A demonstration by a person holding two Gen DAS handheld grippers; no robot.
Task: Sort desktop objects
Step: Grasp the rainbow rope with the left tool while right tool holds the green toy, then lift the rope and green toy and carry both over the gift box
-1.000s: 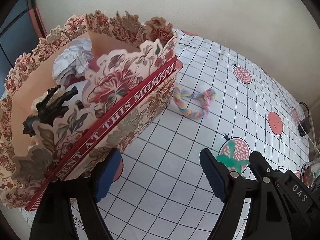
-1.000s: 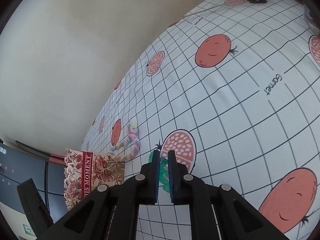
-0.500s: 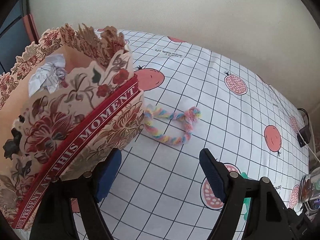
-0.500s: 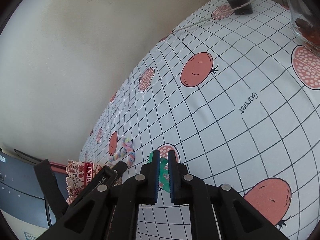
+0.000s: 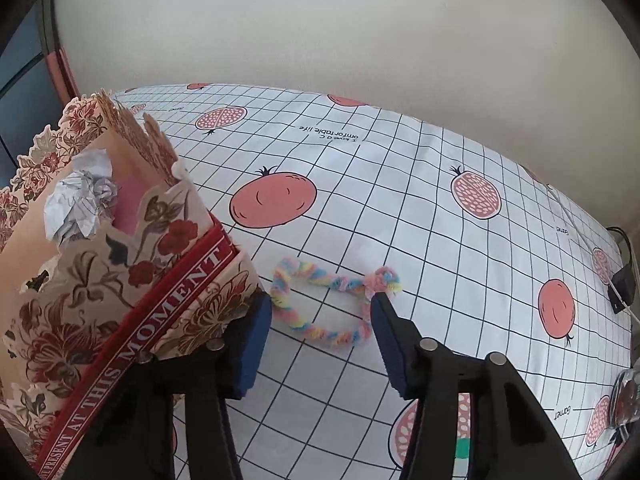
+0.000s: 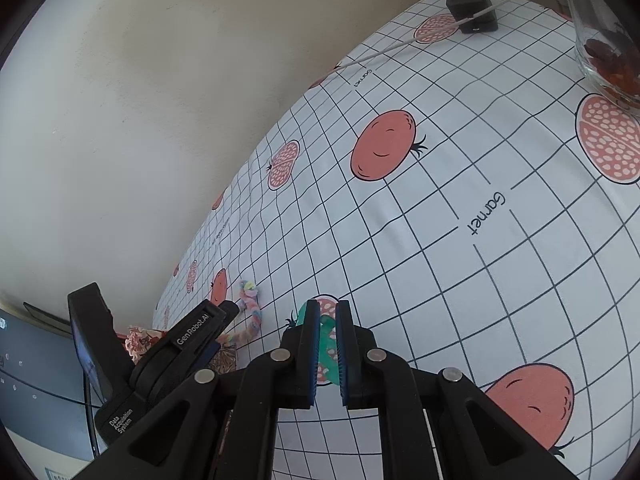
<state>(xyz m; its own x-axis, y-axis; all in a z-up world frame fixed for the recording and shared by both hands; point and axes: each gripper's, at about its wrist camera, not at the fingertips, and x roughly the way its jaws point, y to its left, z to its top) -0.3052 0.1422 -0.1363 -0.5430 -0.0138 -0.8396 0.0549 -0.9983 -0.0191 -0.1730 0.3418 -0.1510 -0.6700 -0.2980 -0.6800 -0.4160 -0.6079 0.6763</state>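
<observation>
A pastel twisted rope loop (image 5: 320,276) lies on the checked tablecloth (image 5: 400,184) beside a floral paper box (image 5: 120,300) with a red text band. My left gripper (image 5: 320,320) straddles the loop's near side, and its jaws are closing. The blue pads (image 5: 256,332) stand at the loop's two ends without squeezing it. Crumpled paper (image 5: 80,200) sits inside the box. My right gripper (image 6: 328,308) is shut over a flat green piece (image 6: 327,340) lying on the cloth, which shows through the slit between its fingers. In the right wrist view the left gripper (image 6: 228,312) reaches the rope loop (image 6: 250,308).
A black power adapter (image 6: 472,0) with a white cable lies at the far corner by the wall. A glass bowl (image 6: 604,52) holding red-brown pieces stands at the right edge. A dark screen (image 6: 24,360) is beyond the box. The wall runs along the table's far side.
The left gripper has slid away from the box front to the rope loop and its jaws have narrowed around it. It has come into the right wrist view. The right gripper stays shut.
</observation>
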